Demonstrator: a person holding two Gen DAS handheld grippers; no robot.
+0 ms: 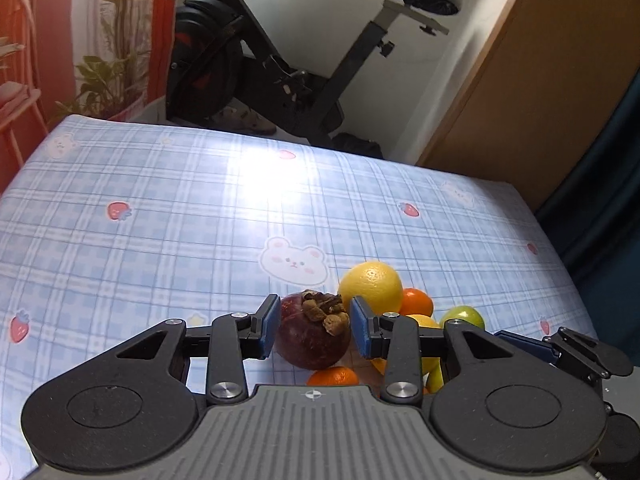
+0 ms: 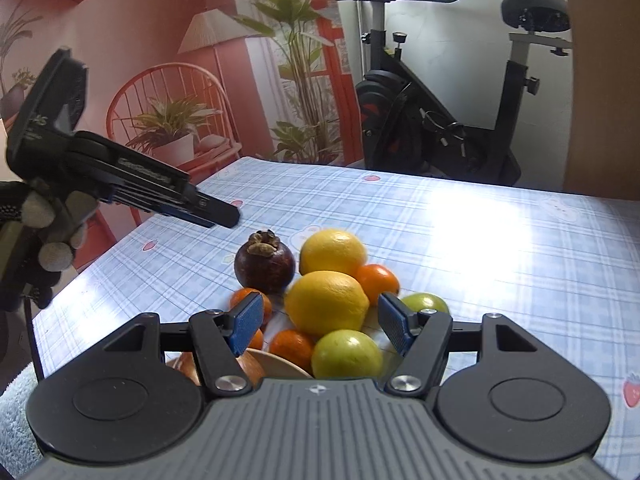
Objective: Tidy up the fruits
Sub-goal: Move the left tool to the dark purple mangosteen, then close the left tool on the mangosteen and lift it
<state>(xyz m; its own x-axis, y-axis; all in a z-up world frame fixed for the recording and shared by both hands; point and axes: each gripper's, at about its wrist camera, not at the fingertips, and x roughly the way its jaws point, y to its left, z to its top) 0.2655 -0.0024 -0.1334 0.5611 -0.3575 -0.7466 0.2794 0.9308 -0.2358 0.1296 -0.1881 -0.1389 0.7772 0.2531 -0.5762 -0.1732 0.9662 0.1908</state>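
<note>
**Mangosteen [image 2: 264, 268] may roll away if the grip comes in off-centre**

The mangosteen stands on the table [image 2: 480, 240], stem cap up, at the left edge of the fruit pile. It is just beside the far lemon [image 2: 334, 252] and a small orange [image 2: 250, 300].

The left gripper [image 1: 314, 312] is aimed at it. In its own camera the fruit sits between the two blue pads, but the right camera shows this gripper [image 2: 224, 216] above the fruit and apart from it. So the jaws are quite narrow and hold nothing. I judge that this gap is only a little wider than the fruit. If the gripper goes down a bit to one side, a pad can land on top and push the round fruit into the lemon or toward the table edge. The dry cap can also break off.

The right gripper [image 2: 320, 316] has its jaws about half open and empty, with the near lemon [image 2: 326, 304] in line between them. The two grippers are near each other, so they can collide over the pile. A knock can also start the lemons rolling.

One container is visible: a light wooden bowl [image 2: 280, 364], mostly hidden under the right gripper. A green fruit [image 2: 346, 354] and another orange [image 2: 292, 344] lie at its rim. Whether they are inside, I cannot tell.
</note>
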